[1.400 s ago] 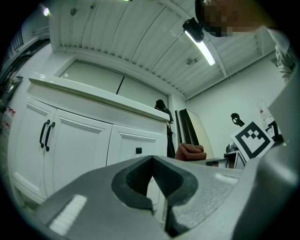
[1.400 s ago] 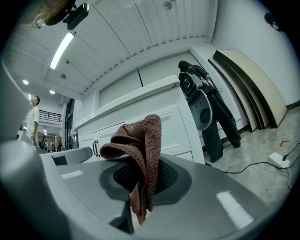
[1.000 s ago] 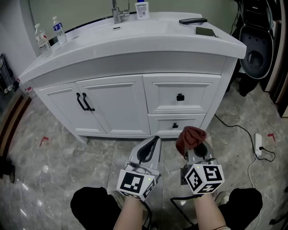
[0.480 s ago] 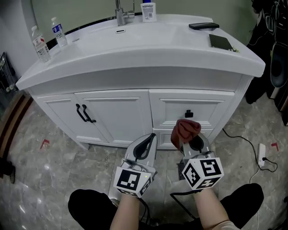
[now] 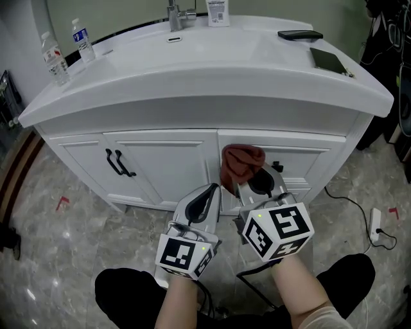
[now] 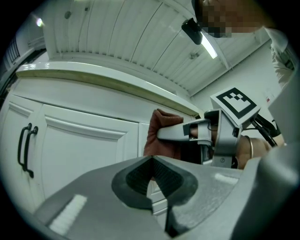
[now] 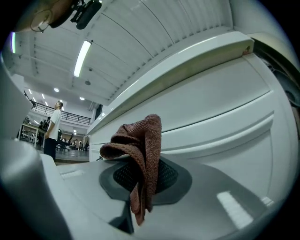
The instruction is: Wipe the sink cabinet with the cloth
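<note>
The white sink cabinet fills the head view, with two doors at left and drawers at right. A rust-brown cloth is bunched between the jaws of my right gripper, which is shut on it and holds it against the top drawer front. In the right gripper view the cloth hangs over the closed jaws, close to the cabinet face. My left gripper is shut with nothing in it, low and just left of the right one. The left gripper view shows the cloth beside the cabinet door.
Two water bottles stand at the counter's left end. A faucet, a white bottle, a phone and a dark pad rest on the counter. A power strip with cable lies on the tiled floor at right.
The right gripper has carried the cloth up and to the left, from below the drawers to the top drawer front. The left gripper has stayed low beside it, still shut.
</note>
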`<state>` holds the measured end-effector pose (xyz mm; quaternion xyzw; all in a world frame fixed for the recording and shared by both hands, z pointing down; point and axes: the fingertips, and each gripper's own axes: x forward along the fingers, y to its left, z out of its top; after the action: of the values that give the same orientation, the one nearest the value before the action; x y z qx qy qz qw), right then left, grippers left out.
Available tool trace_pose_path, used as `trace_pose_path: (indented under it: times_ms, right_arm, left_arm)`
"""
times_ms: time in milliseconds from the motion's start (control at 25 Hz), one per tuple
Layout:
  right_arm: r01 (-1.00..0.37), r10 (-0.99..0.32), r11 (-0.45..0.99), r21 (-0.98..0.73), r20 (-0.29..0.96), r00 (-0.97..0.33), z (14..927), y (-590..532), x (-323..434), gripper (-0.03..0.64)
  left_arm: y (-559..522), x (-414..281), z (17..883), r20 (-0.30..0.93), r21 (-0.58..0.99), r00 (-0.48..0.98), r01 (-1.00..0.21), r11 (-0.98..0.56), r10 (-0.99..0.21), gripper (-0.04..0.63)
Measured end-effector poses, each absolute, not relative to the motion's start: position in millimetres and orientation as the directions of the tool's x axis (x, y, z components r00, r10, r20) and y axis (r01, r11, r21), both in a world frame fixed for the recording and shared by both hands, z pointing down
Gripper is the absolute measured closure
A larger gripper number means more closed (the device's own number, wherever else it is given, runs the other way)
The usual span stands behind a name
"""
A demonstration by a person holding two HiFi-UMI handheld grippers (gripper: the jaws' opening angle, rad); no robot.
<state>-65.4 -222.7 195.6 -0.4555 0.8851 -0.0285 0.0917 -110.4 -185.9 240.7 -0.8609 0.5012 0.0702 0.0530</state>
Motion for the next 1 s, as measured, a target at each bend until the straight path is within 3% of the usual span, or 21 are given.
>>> trace_pose_path:
  times_ms: [440,1000]
  right_arm:
    - [-0.815,-0.822,0.569,-0.109,-0.076,-0.564,199.0,-241.3,-76.7,0.538]
    - [-0.890,-0.891,0.453,-0.052,-0.043,-0.452,206.5,-242.0,-15.0,0.537]
  left_arm:
    - [-179.1,-106.5,247.3,-0.151,-0.041,0.513,-0.857,-0.513,-0.845,0.595]
    - [-168.1,-82.3,250.6,-0.159,-0.001,0.547,-0.833,-0.554,-0.822,0.595]
